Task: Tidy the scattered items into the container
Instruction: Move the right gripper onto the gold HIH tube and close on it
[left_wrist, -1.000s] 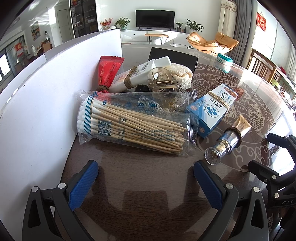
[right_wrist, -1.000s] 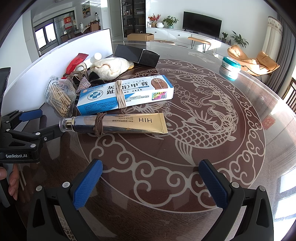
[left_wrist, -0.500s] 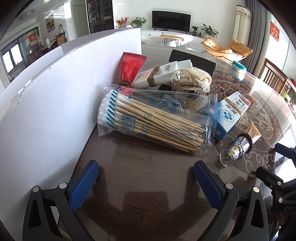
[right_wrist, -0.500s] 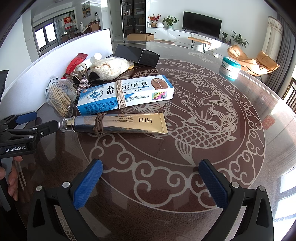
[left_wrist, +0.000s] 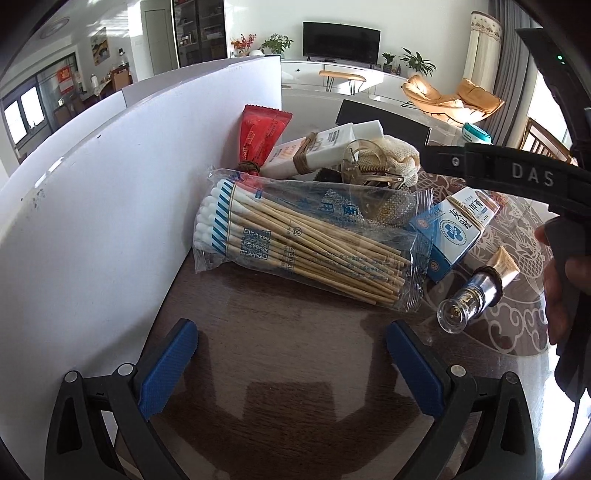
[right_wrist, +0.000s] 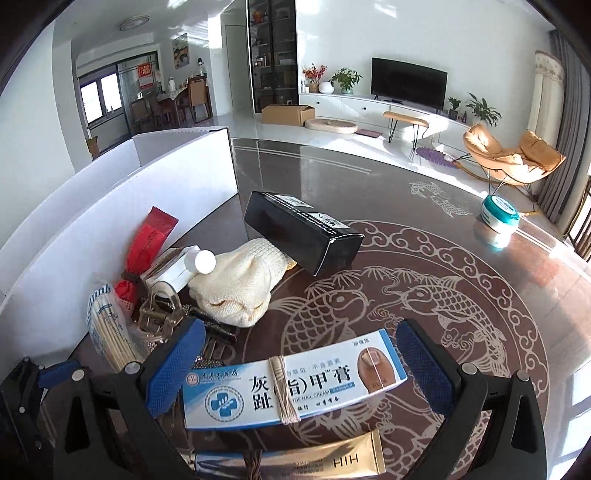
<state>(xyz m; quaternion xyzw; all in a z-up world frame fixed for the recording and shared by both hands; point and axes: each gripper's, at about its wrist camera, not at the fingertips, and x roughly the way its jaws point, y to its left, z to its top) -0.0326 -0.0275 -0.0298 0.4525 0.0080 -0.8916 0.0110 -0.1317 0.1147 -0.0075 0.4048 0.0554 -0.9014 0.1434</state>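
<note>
Right hand-held gripper (right_wrist: 299, 363) hangs wide open over the blue-and-white cream box (right_wrist: 291, 384), pads either side, not touching as far as I can tell. The gold tube (right_wrist: 291, 463) is cut off at the frame's bottom edge. Left hand-held gripper (left_wrist: 291, 363) gapes too, empty, short of the cotton-swab bag (left_wrist: 306, 243) (hair clip (left_wrist: 373, 177) half-buried behind it). White container (left_wrist: 110, 206) stands alongside on the desk (left_wrist: 288, 347).

Cotton swab bag (left_wrist: 306, 243) beside white container wall (left_wrist: 110, 192); left gripper (left_wrist: 291, 362) fingers (left_wrist: 166, 369) apart.
</note>
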